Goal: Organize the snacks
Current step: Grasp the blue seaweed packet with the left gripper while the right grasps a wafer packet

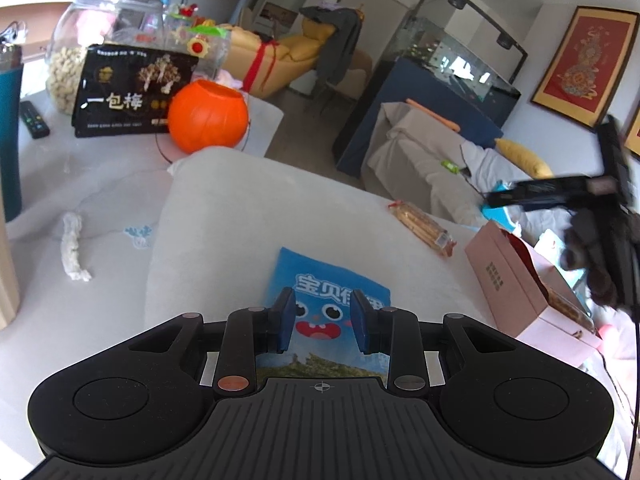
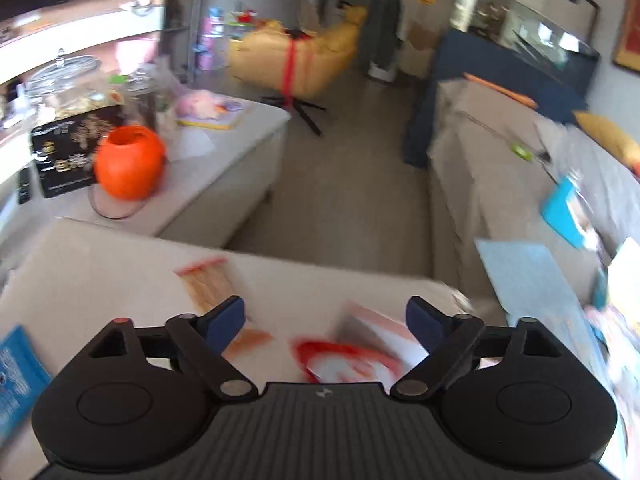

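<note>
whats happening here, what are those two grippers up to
A person is sorting snacks on a white table. The left hand-held gripper hovers, fingers parted, over a blue snack bag. The right hand-held gripper, wide open and blurred, is above a pink box. A biscuit pack lies between them.

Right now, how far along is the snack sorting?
Early. Done: nothing clearly; the pink box already holds something, contents unclear. In hand: nothing. The left gripper is open over the blue snack bag; the right gripper is open above the box. Left: the blue bag and the cracker pack on the cushion.
</note>
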A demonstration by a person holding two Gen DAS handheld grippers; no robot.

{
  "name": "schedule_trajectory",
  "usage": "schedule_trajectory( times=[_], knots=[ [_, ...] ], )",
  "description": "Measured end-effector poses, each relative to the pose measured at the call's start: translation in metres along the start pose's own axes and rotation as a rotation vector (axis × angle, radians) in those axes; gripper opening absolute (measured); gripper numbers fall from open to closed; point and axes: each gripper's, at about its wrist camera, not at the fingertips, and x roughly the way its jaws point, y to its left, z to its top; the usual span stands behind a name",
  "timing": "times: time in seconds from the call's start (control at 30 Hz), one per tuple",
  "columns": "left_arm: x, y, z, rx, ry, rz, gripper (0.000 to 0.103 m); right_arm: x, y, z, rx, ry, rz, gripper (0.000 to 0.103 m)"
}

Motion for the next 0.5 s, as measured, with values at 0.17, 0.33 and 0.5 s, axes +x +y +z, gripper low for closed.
schedule_trajectory(
  times=[0.17, 0.33, 0.5],
  knots=[
    [-0.003, -0.004, -0.001, 0.02, 0.013, -0.008, 0.033, 0.075, 0.049, 0.023, 0.014, 0.171, 0.057, 0.089],
    [-0.007, 0.005, 0.004, 0.009, -0.001, 0.038, 0.033, 0.115, 0.087, 0.02, -0.012, 0.263, 0.011, 0.058],
    [0.003, 0.001, 0.0, 0.024, 0.037, 0.091, 0.034, 0.058, 0.102, -0.016, -0.035, 0.317, 0.216, 0.036]
  ],
)
